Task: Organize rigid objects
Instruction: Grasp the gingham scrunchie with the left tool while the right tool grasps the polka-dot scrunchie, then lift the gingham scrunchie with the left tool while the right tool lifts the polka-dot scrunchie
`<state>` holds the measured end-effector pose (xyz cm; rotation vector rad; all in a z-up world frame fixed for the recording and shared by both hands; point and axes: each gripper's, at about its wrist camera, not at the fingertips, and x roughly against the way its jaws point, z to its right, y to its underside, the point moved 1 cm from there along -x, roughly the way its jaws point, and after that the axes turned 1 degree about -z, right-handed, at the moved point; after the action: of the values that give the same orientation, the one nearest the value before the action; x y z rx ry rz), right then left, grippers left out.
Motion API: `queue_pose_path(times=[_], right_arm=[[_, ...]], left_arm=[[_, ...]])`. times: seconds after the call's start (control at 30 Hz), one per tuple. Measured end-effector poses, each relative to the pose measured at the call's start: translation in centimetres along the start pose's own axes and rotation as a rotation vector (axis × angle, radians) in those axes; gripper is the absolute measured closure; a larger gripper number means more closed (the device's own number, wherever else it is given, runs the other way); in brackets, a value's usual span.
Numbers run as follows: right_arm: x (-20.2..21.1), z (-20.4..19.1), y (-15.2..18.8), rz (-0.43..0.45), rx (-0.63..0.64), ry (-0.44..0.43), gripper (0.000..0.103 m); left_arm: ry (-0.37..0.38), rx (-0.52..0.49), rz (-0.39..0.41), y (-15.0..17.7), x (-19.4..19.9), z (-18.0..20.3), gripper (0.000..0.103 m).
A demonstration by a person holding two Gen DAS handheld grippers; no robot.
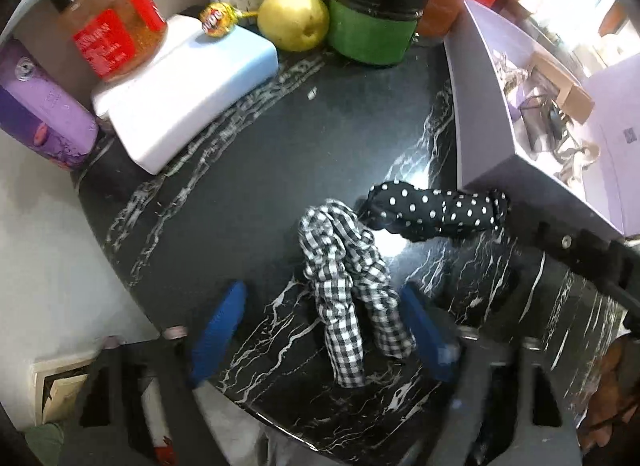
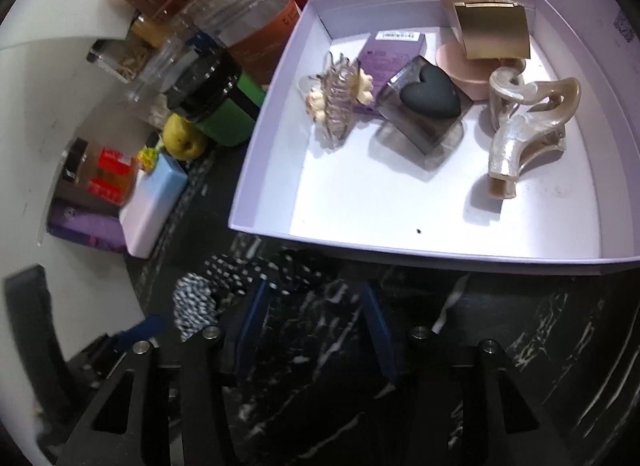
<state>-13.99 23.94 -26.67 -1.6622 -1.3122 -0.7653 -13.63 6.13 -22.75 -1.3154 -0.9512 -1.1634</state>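
My left gripper [image 1: 320, 330] is open, its blue fingers on either side of a black-and-white checked scrunchie [image 1: 352, 290] lying on the black marble table [image 1: 240, 185]. A polka-dot scrunchie [image 1: 432, 209] lies just beyond it, by the lilac box [image 1: 480, 105]. My right gripper [image 2: 316, 322] is open and empty over the table, in front of the box [image 2: 420, 254]. The box holds a pearly claw clip [image 2: 520, 125], a flower claw clip [image 2: 340, 97], a black heart sponge in a clear case [image 2: 428, 97], a gold compact [image 2: 494, 29] and a purple carton [image 2: 394, 47]. Both scrunchies [image 2: 248, 274] show left of my right gripper.
Along the table's back stand a red-labelled jar [image 1: 108, 25], a white and blue block [image 1: 180, 85] with a yellow candy [image 1: 216, 17] on it, a pear [image 1: 294, 19], a green jar [image 1: 372, 25] and a purple box [image 1: 44, 113]. The table edge curves at the left.
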Motion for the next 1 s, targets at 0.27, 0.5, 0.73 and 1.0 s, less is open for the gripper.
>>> queue_pose_path(times=[0.27,0.5,0.73,1.0], right_arm=[[-1.2,-1.6,-0.3,-0.029,-0.044,0.026,0.054],[-1.7,-2.0,-0.6,-0.027,-0.188,0.058,0.054],[-3.3,-3.1,-0.9,-0.049,-0.27,0.12,0.054],[-3.7,-4.0,-0.8,-0.035,-0.237,0.24,0.066]], left_arm=[[-0.018,-0.058,0.016,-1.3,0.2,-2.1,0.079],[0.011,-0.101,0.002,-2.8,0.5,-4.3,0.079],[0.023,-0.135,-0.005,-3.6,0.8,-5.6,0.079],[0.028,-0.136,0.001,-4.2,1.2,-6.8,0.079]])
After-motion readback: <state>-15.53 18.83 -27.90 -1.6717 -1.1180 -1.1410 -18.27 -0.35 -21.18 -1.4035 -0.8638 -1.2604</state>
